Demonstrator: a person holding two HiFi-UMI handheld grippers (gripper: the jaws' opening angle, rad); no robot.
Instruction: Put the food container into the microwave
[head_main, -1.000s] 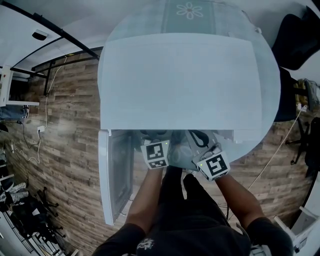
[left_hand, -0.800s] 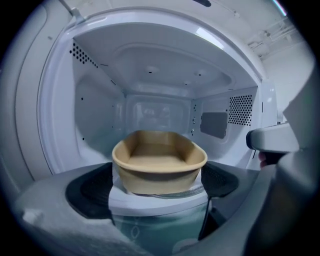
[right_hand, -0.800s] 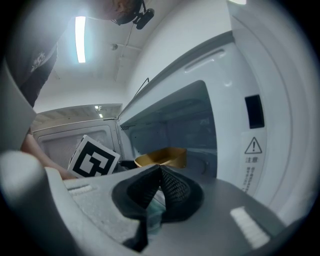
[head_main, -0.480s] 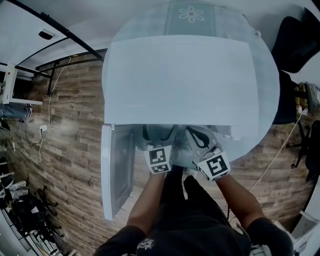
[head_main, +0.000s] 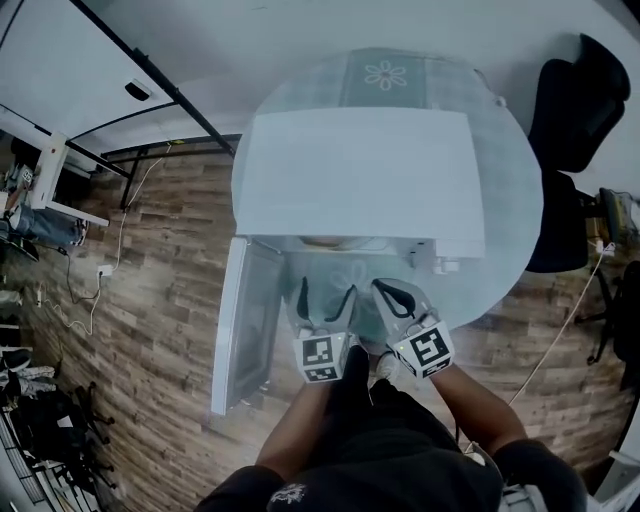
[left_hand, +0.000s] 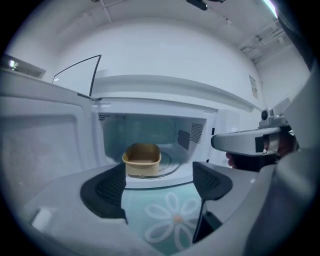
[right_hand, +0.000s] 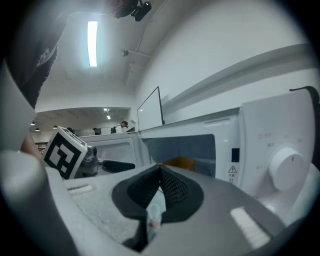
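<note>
The tan, rounded paper food container (left_hand: 142, 159) stands inside the white box-shaped microwave oven (left_hand: 160, 92), on its round glass turntable (left_hand: 169, 168). It is on the far side of the left gripper (left_hand: 159, 184), well apart from both black pads. The 2 jaws of this gripper stand spread and have just been closing a little; between them shows only the pale green flowered tablecloth (left_hand: 165, 220). The right gripper (right_hand: 160, 175), just to the right, has its jaws pressed together on nothing. The container is upright, open on top, with a lighter rim. The microwave's white door (head_main: 245, 330) stands open at the left.
</note>
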